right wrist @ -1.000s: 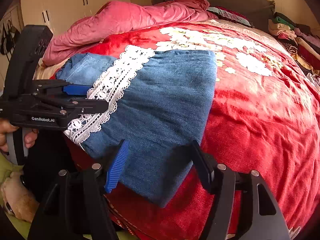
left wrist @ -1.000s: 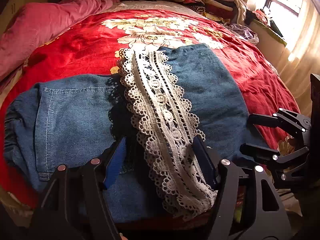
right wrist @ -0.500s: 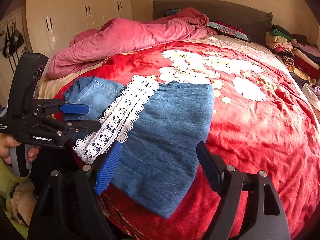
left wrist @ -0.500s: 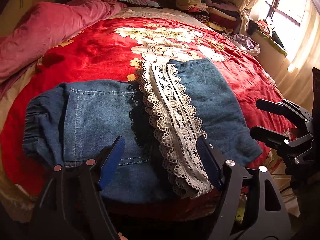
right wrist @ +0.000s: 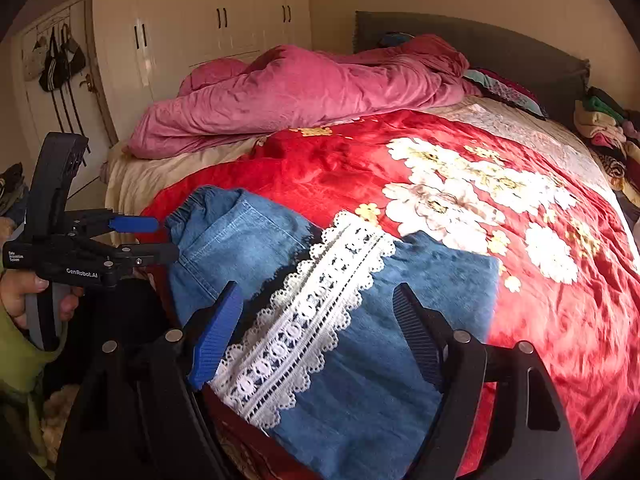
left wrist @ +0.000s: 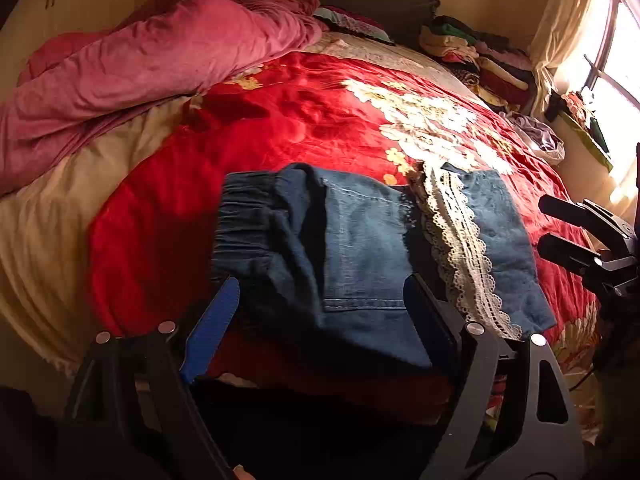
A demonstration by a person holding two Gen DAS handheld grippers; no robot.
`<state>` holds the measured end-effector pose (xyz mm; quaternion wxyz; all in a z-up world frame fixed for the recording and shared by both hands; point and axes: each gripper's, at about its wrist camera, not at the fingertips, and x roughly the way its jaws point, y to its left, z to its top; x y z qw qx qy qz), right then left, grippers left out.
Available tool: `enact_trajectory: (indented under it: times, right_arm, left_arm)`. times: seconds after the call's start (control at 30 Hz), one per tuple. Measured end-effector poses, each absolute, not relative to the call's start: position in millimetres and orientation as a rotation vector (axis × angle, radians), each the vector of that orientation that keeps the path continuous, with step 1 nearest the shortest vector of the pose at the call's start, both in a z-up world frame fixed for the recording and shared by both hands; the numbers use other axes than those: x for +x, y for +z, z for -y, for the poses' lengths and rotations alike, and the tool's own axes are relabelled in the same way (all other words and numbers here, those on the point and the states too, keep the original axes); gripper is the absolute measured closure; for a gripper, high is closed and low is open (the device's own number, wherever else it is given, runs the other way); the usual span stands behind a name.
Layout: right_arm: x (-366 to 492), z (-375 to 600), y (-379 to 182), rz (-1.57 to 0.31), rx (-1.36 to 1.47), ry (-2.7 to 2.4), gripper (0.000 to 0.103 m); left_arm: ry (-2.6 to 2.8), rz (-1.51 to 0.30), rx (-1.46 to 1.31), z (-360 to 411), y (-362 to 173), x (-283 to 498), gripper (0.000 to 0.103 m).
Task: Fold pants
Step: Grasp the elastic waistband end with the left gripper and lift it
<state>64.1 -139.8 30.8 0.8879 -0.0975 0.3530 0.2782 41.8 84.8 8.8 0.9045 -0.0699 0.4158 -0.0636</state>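
Note:
Folded blue denim pants (left wrist: 360,248) lie on the near edge of the bed, a white lace strip (left wrist: 460,248) running across them and the gathered waistband (left wrist: 248,216) at the left. My left gripper (left wrist: 320,284) hovers just above the near edge of the pants; its jaws are opening and the pads touch nothing. In the right wrist view the pants (right wrist: 380,360) and lace (right wrist: 312,320) lie under my right gripper (right wrist: 318,290), which is open and clear of the cloth. The left gripper (right wrist: 164,237) shows beside the waistband, the right gripper (left wrist: 546,222) at the right edge.
A red flowered blanket (left wrist: 300,112) covers the bed. A pink duvet (left wrist: 140,72) is bunched at the far left, and stacked clothes (left wrist: 480,60) sit at the far right by the window (left wrist: 616,60). A wardrobe (right wrist: 200,40) stands left of the bed. A hand (right wrist: 16,296) holds the left gripper.
Both grippers have drawn back and up from the pants with wider jaws. The left view has swung left, from the lace strip toward the waistband.

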Motion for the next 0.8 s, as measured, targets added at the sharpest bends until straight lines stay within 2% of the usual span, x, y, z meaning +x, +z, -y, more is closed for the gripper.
enact_trajectory:
  times: [0.23,0.5,0.6,0.63,0.8]
  right_arm:
    - [96.7,85.9,29.1,-0.765,-0.253,0.706,0.026]
    - [130.8,19.4,19.6,-0.800,-0.351,0.851,0.026]
    - [147.3,1.5,11.7,-0.846,-0.352,0.903,0.026]
    - [153.5,-4.7,8.4,-0.863,-0.351,0.914,0.026]
    - [169.7,-33.1,-4.9,-0.917,-0.395,0.972,0.026]
  left_arm:
    - [-0.109,-0.918,-0.261,-121.1,-9.4,38.3,0.026]
    - [-0.170,-0.991,-0.384,-126.5,-35.3,44.8,0.026]
    - [-0.191,-1.000,-0.421,-124.4,-41.4,49.7,0.044]
    - [-0.193,-1.006,-0.433,-124.9,-43.7,51.7,0.047]
    - [-0.192,-1.013,-0.439,-123.4,-49.5,54.6,0.050]
